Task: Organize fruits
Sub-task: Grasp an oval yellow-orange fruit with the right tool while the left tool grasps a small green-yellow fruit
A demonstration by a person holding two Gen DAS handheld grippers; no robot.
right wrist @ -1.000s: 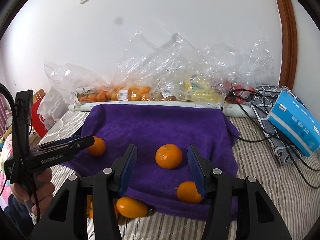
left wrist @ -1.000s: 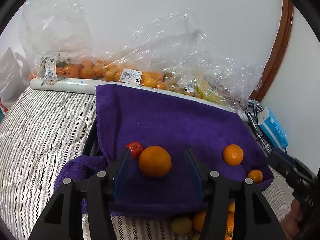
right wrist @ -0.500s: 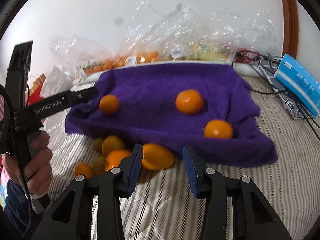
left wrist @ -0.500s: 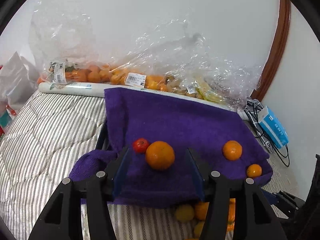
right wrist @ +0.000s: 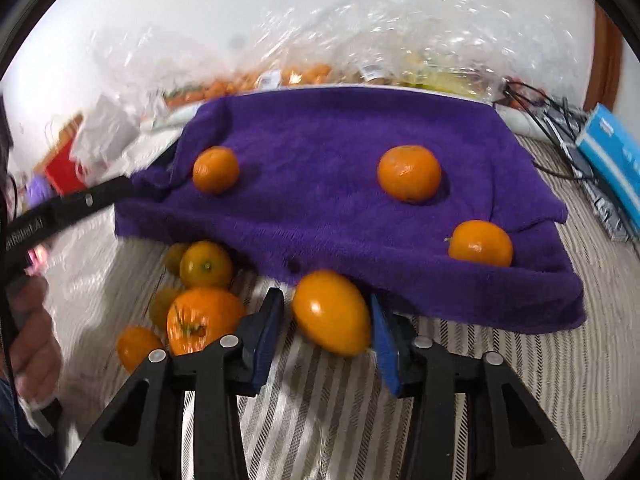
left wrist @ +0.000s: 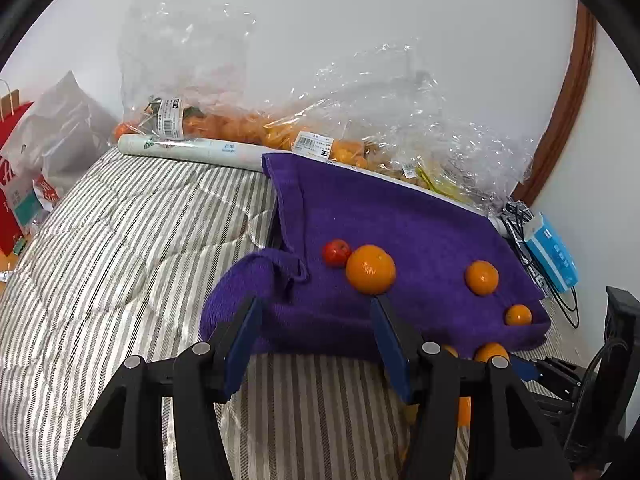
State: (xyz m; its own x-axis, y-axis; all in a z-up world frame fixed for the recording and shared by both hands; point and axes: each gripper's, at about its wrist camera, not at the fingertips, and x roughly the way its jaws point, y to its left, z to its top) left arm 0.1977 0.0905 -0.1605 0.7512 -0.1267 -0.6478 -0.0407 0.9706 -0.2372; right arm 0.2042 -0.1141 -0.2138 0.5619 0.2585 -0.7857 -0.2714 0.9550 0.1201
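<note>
A purple towel [right wrist: 320, 140] lies over the striped bedding with three oranges on it [right wrist: 216, 169] [right wrist: 409, 173] [right wrist: 480, 243]. At its front edge my right gripper [right wrist: 325, 300] closes on an oval yellow-orange fruit [right wrist: 332, 316], both blue pads touching its sides. A pile of loose oranges [right wrist: 204, 316] lies just left of it. My left gripper [left wrist: 316, 320] stands open over the towel's [left wrist: 400, 216] front left corner, holding nothing. Beyond its fingers sit a big orange [left wrist: 371, 269] and a small red tomato [left wrist: 336, 253].
Clear plastic bags of fruit [left wrist: 280, 132] and a white roll [left wrist: 192, 148] line the wall behind the towel. A blue box [left wrist: 554, 254] and black cables [left wrist: 520, 216] lie at the right. A red paper bag [left wrist: 12, 184] stands at the far left beside the striped quilt [left wrist: 120, 240].
My right gripper has dropped to the towel's front edge and closed round the oval fruit. My left gripper has drawn back and left, so the big orange is no longer between its fingers.
</note>
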